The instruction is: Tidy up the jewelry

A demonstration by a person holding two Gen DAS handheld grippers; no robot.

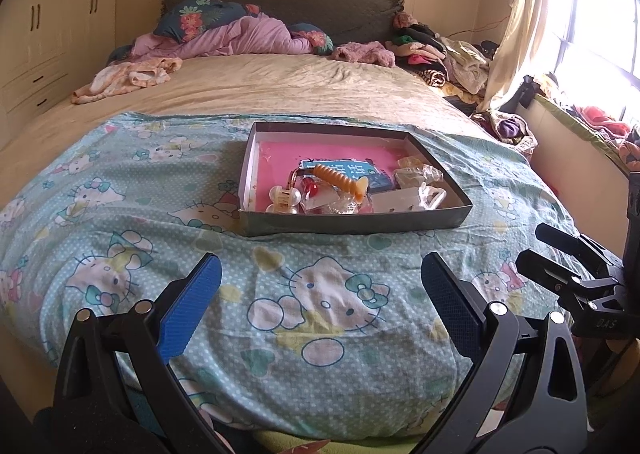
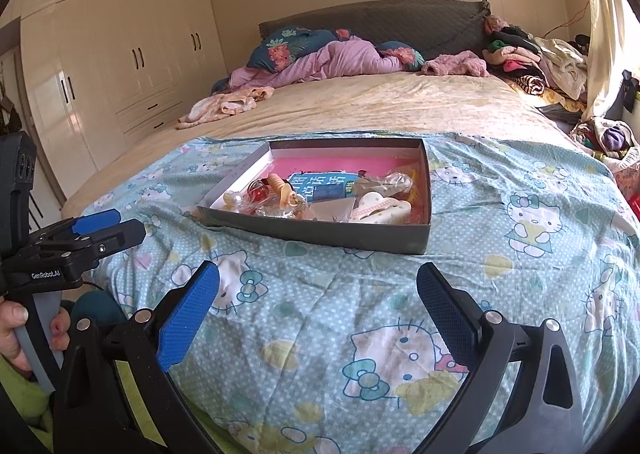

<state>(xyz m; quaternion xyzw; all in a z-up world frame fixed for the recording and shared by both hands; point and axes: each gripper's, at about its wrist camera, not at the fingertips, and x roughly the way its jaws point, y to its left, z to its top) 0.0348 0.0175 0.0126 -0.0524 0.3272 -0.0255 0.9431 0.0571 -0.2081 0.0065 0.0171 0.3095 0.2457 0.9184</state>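
Note:
A shallow grey box [image 1: 352, 219] [image 2: 320, 232] with a pink floor rests on the Hello Kitty sheet [image 1: 120, 213] [image 2: 520, 254]. Inside lie an orange ridged hair clip [image 1: 340, 179] [image 2: 280, 185], a white pearl clip [image 1: 284, 195], a red bead piece [image 2: 260, 191], a white bow clip [image 2: 380, 207], clear plastic bags [image 1: 420, 173] and a blue card [image 2: 320, 183]. My left gripper [image 1: 320, 306] hovers open over the sheet, short of the box. My right gripper [image 2: 318, 310] is open too, also short of the box, with nothing between its fingers.
Each gripper shows at the edge of the other's view, the right gripper [image 1: 576, 270] and the left gripper [image 2: 96, 232], the latter held by a hand [image 2: 16, 330]. Crumpled bedding [image 1: 240, 33] and piled clothes [image 1: 440, 53] lie at the headboard. Wardrobes [image 2: 120, 73] stand left, a window [image 1: 600, 33] right.

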